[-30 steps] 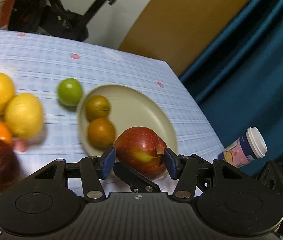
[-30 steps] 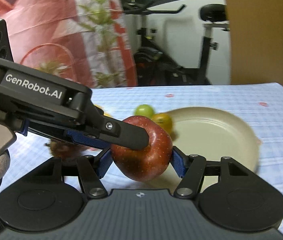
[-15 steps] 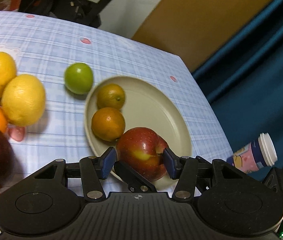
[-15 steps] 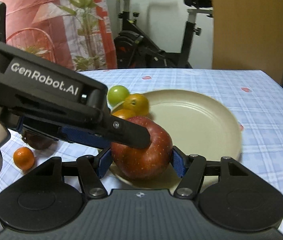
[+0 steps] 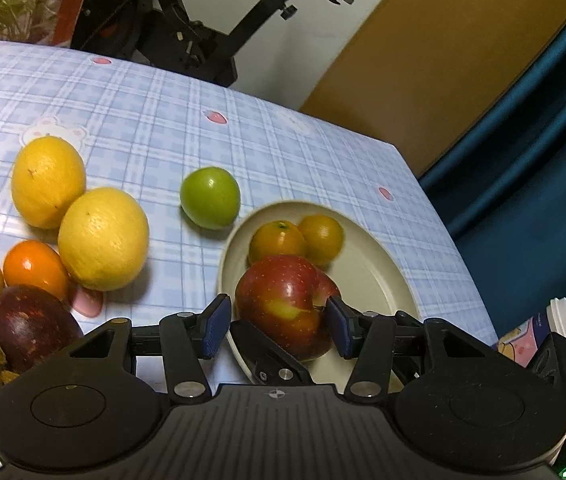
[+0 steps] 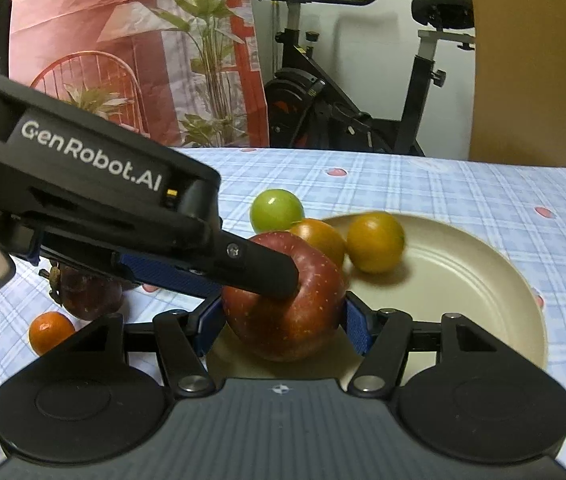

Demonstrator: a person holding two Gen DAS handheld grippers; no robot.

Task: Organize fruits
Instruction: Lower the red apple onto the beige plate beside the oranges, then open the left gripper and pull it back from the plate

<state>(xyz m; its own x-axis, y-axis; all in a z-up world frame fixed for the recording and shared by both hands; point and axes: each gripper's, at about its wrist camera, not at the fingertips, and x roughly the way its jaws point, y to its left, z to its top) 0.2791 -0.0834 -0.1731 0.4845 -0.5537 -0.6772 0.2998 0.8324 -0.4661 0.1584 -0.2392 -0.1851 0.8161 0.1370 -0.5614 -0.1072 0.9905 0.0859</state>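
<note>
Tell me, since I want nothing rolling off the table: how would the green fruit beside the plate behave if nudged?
The green fruit looks round and smooth, so it would probably roll freely. It lies on flat cloth just outside the plate, whose rim might stop it on that side only. Its glossy skin suggests it could be slippery.

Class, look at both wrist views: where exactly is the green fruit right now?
The green fruit sits on the checked tablecloth, just outside the plate's far-left rim, beside the two oranges on it; the lemons lie further left.
</note>
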